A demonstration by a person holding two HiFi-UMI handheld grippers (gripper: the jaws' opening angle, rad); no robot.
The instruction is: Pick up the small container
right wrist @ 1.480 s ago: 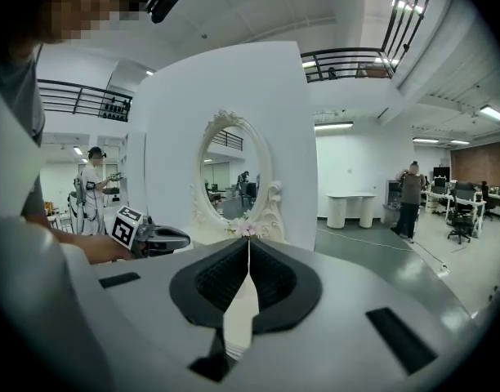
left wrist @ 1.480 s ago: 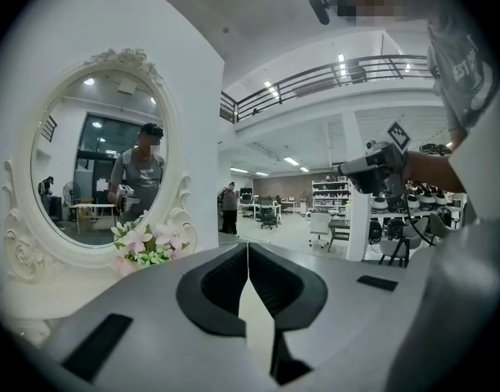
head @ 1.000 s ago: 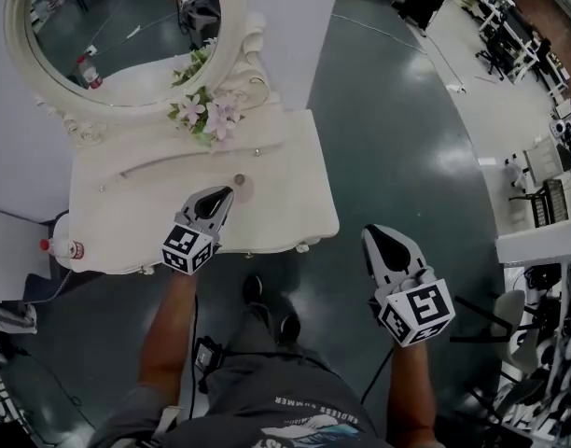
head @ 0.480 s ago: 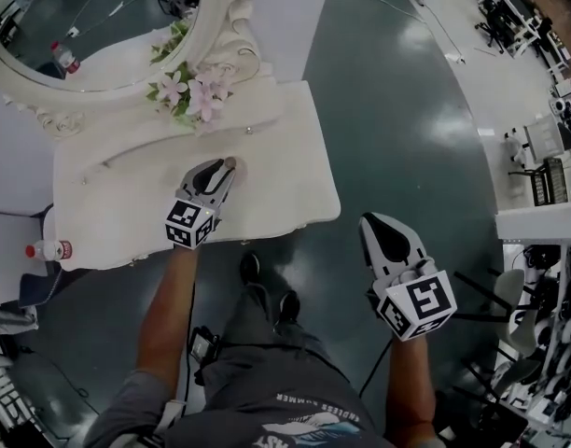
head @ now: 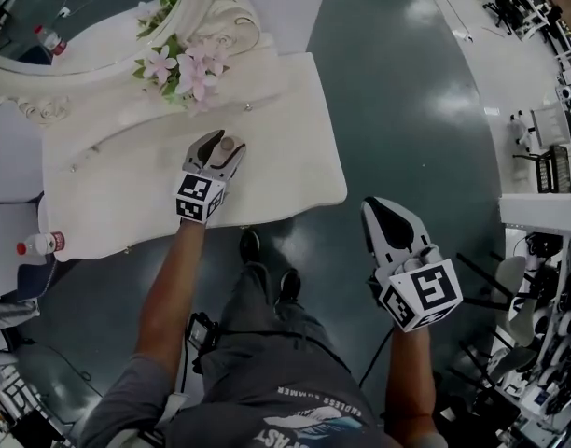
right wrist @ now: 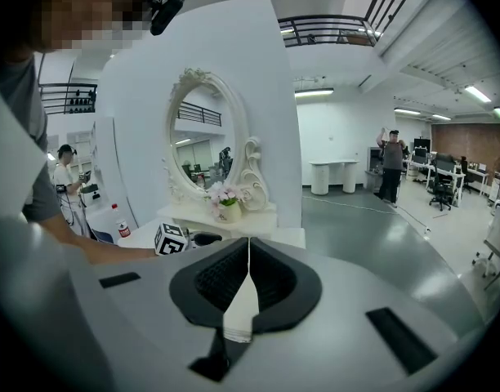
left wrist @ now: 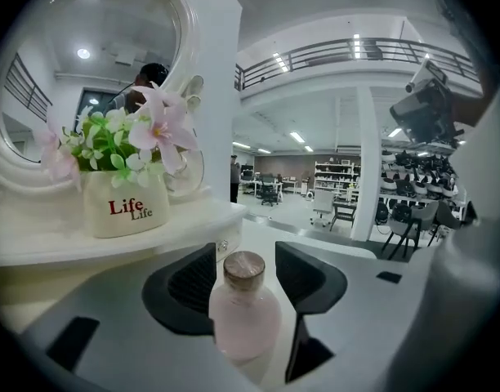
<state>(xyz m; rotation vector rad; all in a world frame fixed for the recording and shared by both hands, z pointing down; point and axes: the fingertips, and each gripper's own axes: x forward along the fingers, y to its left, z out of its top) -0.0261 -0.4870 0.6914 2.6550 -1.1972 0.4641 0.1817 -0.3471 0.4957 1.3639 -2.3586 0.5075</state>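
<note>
The small container [left wrist: 244, 309] is a pale pink bottle with a cork-coloured cap, standing upright on the white dressing table [head: 276, 175]. My left gripper [left wrist: 244, 260] reaches over the table with its jaws opening, one on each side of the bottle's neck, with small gaps showing. From the head view the container [head: 228, 144] shows as a small round cap at the left gripper [head: 220, 146] tips. My right gripper [head: 377, 215] hangs over the floor, right of the table, shut and empty. In its own view the right gripper [right wrist: 249, 247] has its jaws together.
A white pot of pink flowers [left wrist: 123, 207] sits on the raised shelf behind the container, below an ornate oval mirror [head: 80, 17]. A red-capped plastic bottle [head: 38, 245] lies by the table's left end. The person's feet [head: 267, 269] stand on the dark floor at the table front.
The left gripper has moved forward to the container, and its jaws have gone from shut to apart around it. The right gripper has stayed in place.
</note>
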